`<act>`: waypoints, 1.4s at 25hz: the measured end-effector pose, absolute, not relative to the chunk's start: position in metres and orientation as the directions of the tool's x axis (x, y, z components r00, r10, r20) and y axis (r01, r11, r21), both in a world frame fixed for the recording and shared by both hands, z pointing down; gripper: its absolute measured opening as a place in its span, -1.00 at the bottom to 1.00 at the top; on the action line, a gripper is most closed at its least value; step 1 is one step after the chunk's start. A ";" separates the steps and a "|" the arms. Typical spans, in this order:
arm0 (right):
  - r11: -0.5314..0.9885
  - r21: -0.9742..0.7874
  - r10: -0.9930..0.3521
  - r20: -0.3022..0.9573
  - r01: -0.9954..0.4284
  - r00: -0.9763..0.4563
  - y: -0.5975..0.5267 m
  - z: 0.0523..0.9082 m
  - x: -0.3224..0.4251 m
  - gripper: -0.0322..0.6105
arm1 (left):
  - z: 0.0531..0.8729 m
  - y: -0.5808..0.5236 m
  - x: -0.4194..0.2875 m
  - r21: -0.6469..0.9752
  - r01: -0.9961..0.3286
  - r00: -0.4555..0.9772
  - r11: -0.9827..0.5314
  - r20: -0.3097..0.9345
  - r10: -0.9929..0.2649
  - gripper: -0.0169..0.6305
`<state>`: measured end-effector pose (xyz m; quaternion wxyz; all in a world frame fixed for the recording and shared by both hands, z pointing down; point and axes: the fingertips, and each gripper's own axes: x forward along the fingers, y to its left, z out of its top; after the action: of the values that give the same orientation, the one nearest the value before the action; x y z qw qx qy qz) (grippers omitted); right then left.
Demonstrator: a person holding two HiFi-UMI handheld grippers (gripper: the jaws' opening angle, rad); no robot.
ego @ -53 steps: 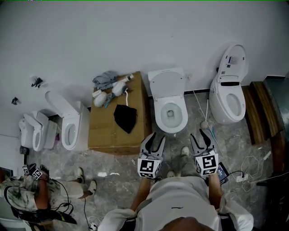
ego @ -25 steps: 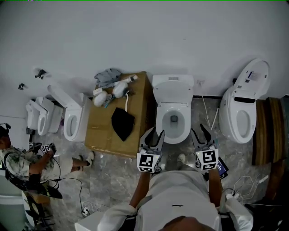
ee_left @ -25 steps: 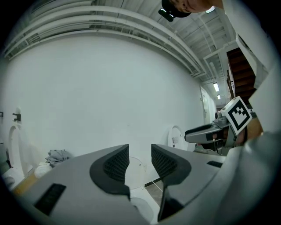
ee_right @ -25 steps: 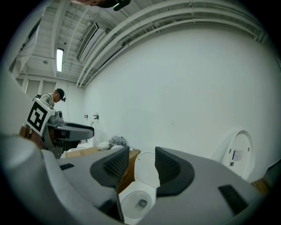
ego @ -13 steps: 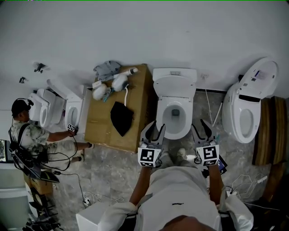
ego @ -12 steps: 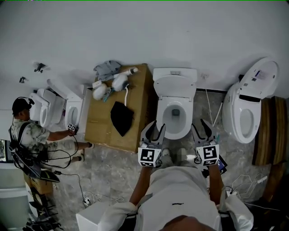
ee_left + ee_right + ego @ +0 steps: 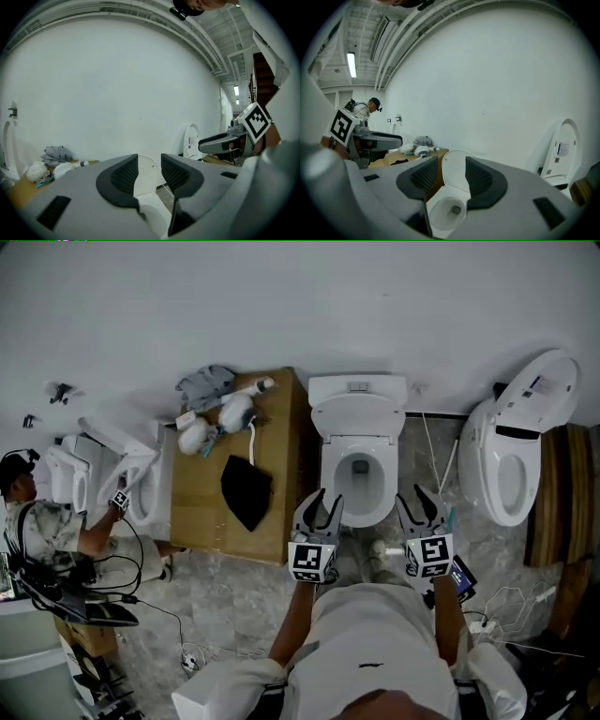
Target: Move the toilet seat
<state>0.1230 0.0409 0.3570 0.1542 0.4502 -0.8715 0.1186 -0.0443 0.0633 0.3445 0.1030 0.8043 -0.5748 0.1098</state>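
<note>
A white toilet (image 7: pixel 361 474) stands against the wall, its bowl open and its seat and lid (image 7: pixel 358 418) raised against the tank. My left gripper (image 7: pixel 323 502) hangs by the bowl's front left rim, and my right gripper (image 7: pixel 424 498) is just off its front right. Both are shut with nothing between the pads. In the left gripper view the raised lid (image 7: pixel 151 180) shows past my left gripper (image 7: pixel 149 164). In the right gripper view the lid (image 7: pixel 455 180) and the bowl (image 7: pixel 445 211) lie past my right gripper (image 7: pixel 452 168).
A cardboard box (image 7: pixel 272 427) left of the toilet carries a black cloth (image 7: pixel 246 493) and white items. Another toilet (image 7: pixel 516 456) stands at the right beside wooden steps (image 7: pixel 553 493). At the far left a person (image 7: pixel 47 531) works at more toilets (image 7: pixel 141 493). Cables (image 7: pixel 511 601) lie on the floor.
Both grippers have come forward and lower, closer to the bowl's front rim. The person at the left has shifted toward the left-hand toilets.
</note>
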 end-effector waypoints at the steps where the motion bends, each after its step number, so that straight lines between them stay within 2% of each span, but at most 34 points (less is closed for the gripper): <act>1: 0.558 -0.074 -0.744 0.398 -0.827 -0.537 0.037 0.368 0.121 -0.28 | 0.356 0.057 -0.048 0.046 -0.945 0.323 -0.325 0.313 -0.893 -0.41; 13: 0.444 -0.123 -0.657 0.629 -0.888 -0.415 0.007 0.497 0.105 -0.28 | 0.482 0.001 -0.087 0.152 -0.915 0.400 -0.375 0.481 -0.780 -0.42; 23: 0.358 -0.149 -0.580 0.738 -0.922 -0.344 0.006 0.611 0.104 -0.27 | 0.599 -0.004 -0.096 0.202 -0.904 0.417 -0.377 0.611 -0.673 -0.41; 35: 0.317 -0.186 -0.483 0.812 -0.930 -0.328 0.028 0.711 0.110 -0.27 | 0.699 0.017 -0.096 0.238 -0.918 0.389 -0.318 0.695 -0.604 -0.41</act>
<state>0.1096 0.0279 0.7105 0.3305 0.4764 -0.7413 0.3381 -0.0958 0.0169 0.6987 0.3135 0.7723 -0.4927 0.2501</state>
